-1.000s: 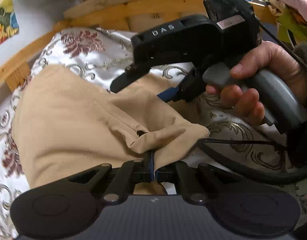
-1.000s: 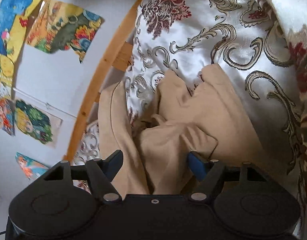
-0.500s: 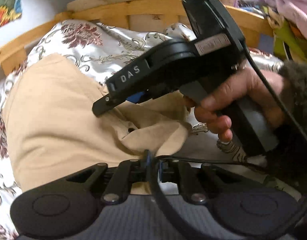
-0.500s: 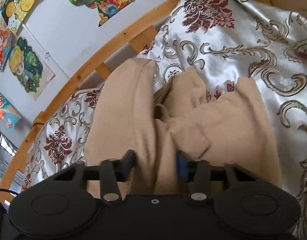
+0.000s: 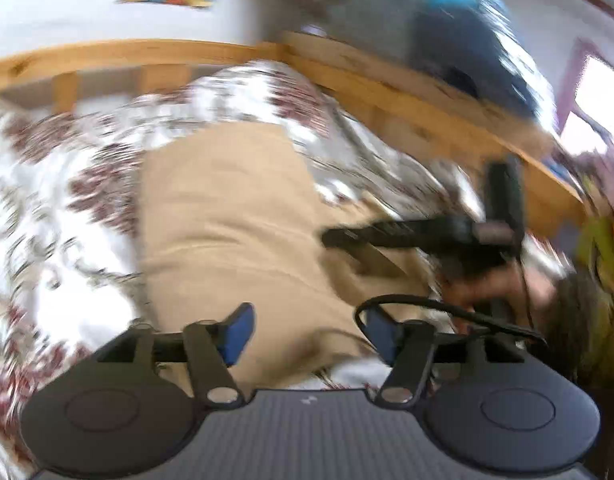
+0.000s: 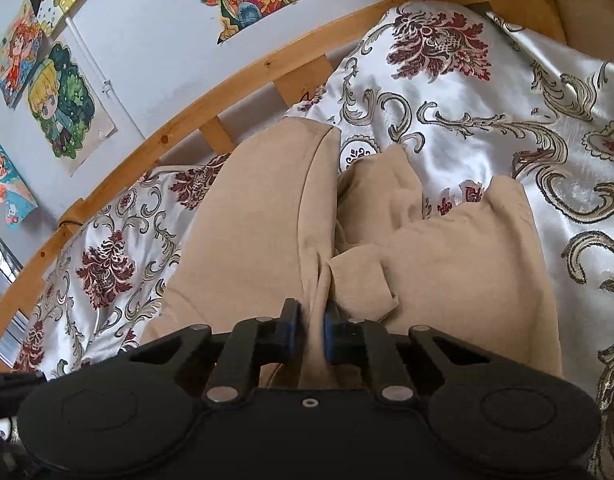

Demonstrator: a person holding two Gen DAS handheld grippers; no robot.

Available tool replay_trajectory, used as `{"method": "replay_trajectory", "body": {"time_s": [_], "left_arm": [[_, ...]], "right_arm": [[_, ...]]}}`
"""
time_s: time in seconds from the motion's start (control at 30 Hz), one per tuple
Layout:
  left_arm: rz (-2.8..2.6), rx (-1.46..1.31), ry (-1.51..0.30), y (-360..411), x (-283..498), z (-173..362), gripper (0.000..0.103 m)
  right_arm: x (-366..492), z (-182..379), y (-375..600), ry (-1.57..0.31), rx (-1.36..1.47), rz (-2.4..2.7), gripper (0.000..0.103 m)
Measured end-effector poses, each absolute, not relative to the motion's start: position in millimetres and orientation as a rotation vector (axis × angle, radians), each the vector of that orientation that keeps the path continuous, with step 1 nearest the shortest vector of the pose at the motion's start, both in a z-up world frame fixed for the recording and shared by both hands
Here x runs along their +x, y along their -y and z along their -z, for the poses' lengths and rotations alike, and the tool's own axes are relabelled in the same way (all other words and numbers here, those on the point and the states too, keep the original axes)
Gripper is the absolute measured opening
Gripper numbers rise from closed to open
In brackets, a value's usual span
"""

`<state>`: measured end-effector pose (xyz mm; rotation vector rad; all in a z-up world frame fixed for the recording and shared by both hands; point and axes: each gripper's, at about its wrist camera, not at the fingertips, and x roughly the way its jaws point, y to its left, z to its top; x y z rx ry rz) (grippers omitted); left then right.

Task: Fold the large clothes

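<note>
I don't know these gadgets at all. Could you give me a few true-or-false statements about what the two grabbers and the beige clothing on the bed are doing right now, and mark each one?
1. The right gripper has its fingers pinched on a fold of the beige garment. True.
2. The left gripper is clamped on the garment. False: its fingers are spread wide, with the cloth lying between them, not pinched.
3. The garment lies on a white bedspread with dark red flowers. True.
4. The wall behind the bed is bare. False: colourful cartoon drawings are stuck on it.
5. The bed has a metal frame. False: the wooden rail is light-coloured timber.
</note>
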<state>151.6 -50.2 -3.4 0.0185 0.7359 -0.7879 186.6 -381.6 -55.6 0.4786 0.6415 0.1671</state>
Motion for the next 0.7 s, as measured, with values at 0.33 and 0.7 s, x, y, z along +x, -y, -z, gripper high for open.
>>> {"method": "replay_trajectory", "body": {"time_s": [0.33, 0.7], "left_arm": [[0.761, 0.041, -0.680, 71, 160, 2, 0.087], [0.943, -0.004, -0.750, 64, 157, 0, 0.099]], "right_arm": [[154, -4, 368, -0.521, -0.034, 0.008, 0.006], [166, 41, 385, -0.586, -0.116, 0.082, 0.008]]}}
